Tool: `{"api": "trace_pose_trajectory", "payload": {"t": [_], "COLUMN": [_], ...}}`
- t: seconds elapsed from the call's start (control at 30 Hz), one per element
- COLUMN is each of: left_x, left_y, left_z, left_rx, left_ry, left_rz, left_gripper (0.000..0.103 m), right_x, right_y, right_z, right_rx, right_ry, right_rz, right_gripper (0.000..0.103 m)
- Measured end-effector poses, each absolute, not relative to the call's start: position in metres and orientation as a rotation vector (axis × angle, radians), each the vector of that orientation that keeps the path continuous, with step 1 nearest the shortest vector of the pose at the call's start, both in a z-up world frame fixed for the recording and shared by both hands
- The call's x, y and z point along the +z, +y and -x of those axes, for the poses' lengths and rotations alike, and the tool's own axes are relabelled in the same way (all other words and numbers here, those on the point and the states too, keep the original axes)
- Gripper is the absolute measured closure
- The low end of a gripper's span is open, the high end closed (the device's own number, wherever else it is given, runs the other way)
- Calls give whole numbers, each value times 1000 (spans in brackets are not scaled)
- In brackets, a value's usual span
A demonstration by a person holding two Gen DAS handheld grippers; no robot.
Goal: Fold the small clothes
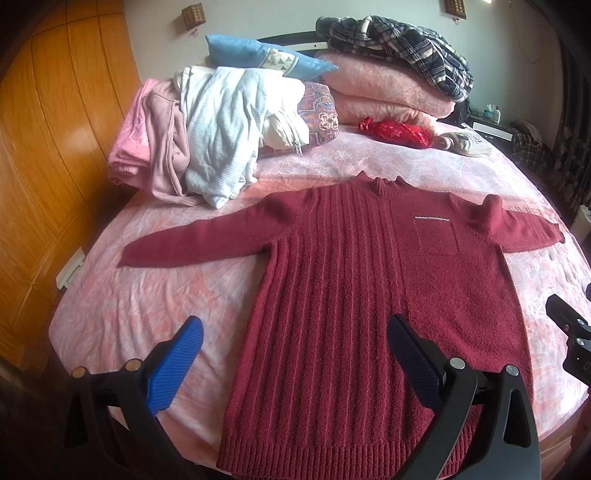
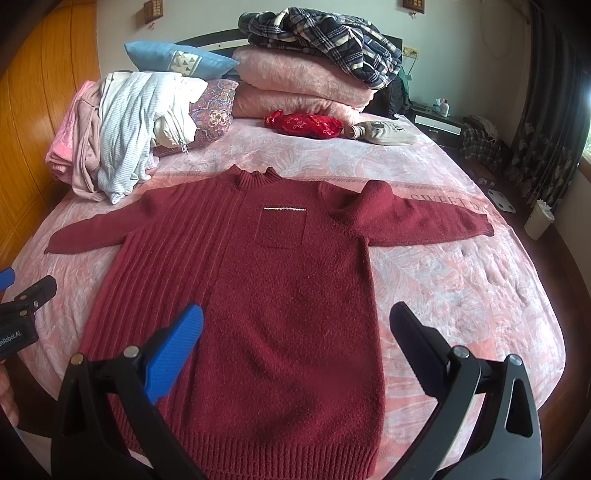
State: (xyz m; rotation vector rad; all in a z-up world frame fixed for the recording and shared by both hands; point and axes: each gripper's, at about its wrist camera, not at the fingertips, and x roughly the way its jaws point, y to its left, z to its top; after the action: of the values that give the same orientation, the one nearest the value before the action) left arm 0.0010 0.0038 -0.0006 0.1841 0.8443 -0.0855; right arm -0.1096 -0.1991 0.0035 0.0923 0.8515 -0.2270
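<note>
Dark red sweater (image 2: 258, 314) — ribbed down one half, plain knit with a silver-trimmed pocket on the other. Bedspread (image 2: 461, 295): pink with pale leaf print. At the head edge — blue cushion (image 2: 177, 61), navy-and-cream plaid blanket (image 2: 325, 40), pink folded blankets (image 2: 303, 85).

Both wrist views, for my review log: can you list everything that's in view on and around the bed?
sweater: 1, dark red, flat in the middle of the bed, sleeves spread, chest pocket up
bed sheet: 1, pink and white, covering the bed
loose clothes pile: 1 heap, pink, white and pale blue, far left corner
blue pillow: 1, blue, behind the pile
patterned cushion: 1, purple print, beside the pile
folded blankets: 1 stack, pink, at the headboard
plaid garment: 1, dark blue and cream, on top of the blankets
red bundle: 1, red with light print, before the blankets
beige item: 1, right of the bundle
wardrobe: 1, orange wood, left
left tongs: 1, black with blue pads, open over the hem
right tongs: 1, same, open over the sweater's lower right
</note>
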Motion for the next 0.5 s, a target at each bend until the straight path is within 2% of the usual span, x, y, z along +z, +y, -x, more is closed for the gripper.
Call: {"api": "trace_pose_trajectory", "payload": {"t": [0.5], "left_x": [-2], "left_y": [5], "left_z": [-1], "left_rx": [-85], "left_ry": [848], "left_rz": [-186], "left_gripper": [4], "right_x": [3], "right_y": [-199], "right_z": [109], "right_rx": [-227], "right_ry": [853], "right_rz": [-91], "right_gripper": [3]}}
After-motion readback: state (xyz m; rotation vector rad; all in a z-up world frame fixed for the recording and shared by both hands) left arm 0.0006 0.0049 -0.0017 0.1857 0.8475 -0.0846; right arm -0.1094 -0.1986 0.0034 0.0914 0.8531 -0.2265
